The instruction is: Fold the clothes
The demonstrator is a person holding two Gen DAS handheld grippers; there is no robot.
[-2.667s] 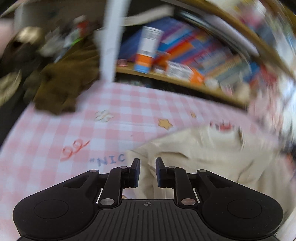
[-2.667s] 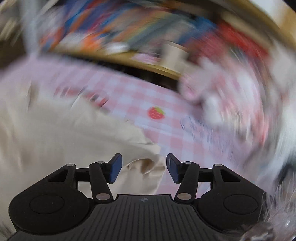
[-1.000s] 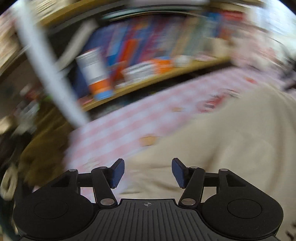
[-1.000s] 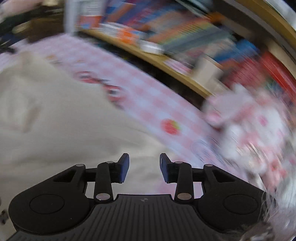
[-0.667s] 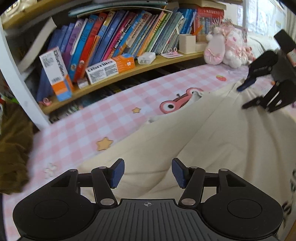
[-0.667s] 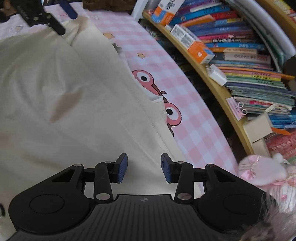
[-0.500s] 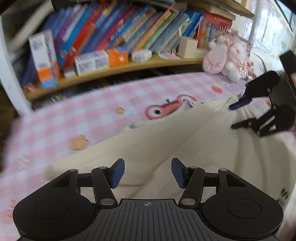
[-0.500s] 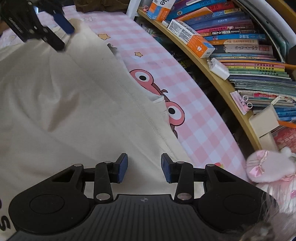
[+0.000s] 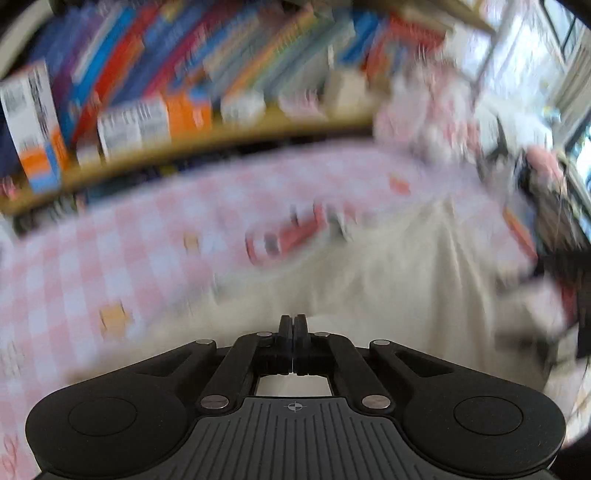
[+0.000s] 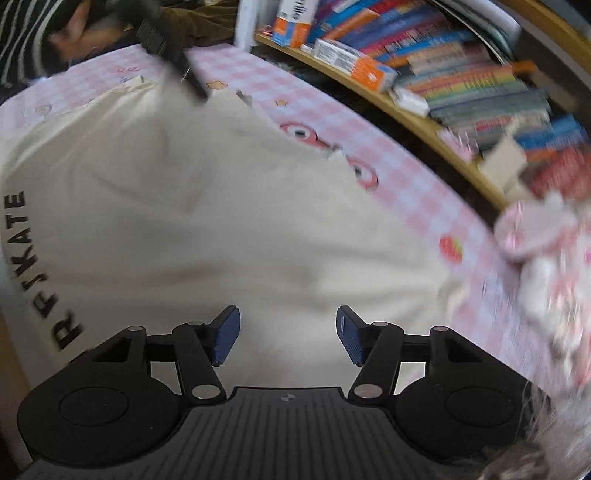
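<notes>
Pinching shut ahead of itself with no cloth visibly caught, the left hand-held gripper (image 9: 293, 325) may lift without the cream shirt (image 10: 221, 206) spread flat on the table (image 10: 406, 166), while the right hand-held gripper (image 10: 287, 334), wide open and empty just above the shirt, may drag it into wrinkles.

A pink-and-white checked cloth (image 10: 402, 177) covers the work surface, printed with small stars, a strawberry and a pink cartoon face. Behind it, across the upper right of the right wrist view, runs a curved wooden shelf (image 10: 417, 122) crammed with colourful books (image 10: 461, 77) and a few orange-and-white boxes (image 10: 354, 61). A white upright post (image 10: 245, 26) stands at its left end. In the blurred left wrist view, bright daylight comes through a window (image 9: 569, 81) at the upper right.
</notes>
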